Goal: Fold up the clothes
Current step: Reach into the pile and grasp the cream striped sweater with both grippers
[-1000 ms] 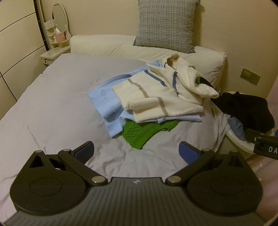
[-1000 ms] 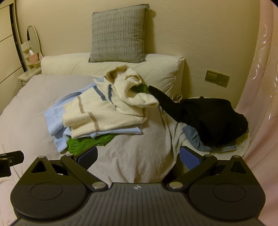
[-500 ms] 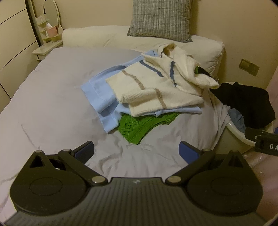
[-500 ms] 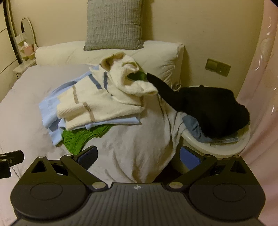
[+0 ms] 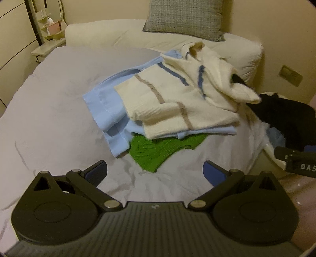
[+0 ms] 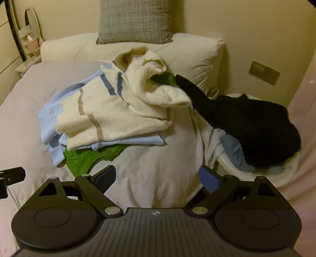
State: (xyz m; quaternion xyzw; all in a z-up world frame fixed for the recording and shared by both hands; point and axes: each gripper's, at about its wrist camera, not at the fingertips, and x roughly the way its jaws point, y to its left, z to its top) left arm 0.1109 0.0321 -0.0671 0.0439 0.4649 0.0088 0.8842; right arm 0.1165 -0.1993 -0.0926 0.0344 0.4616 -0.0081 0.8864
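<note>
1. Both your tongs have dropped nearer the bed (image 5: 49, 110) since a second ago.
2. Left tongs (image 5: 155, 172) spread, empty; right tongs (image 6: 157, 179) closing, nothing between them.
3. Clothes pile (image 5: 173, 100) lies ahead, far of both tongs, long axis left-right; black garment (image 6: 256, 122) lies right, nearer your right hand.

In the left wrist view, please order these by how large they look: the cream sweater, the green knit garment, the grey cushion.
1. cream sweater, clearly largest.
2. and 3. grey cushion and green knit garment look alike; the cushion is farther and cut by the frame, the knit mostly hidden under the pile, so I do not rank them.
</note>
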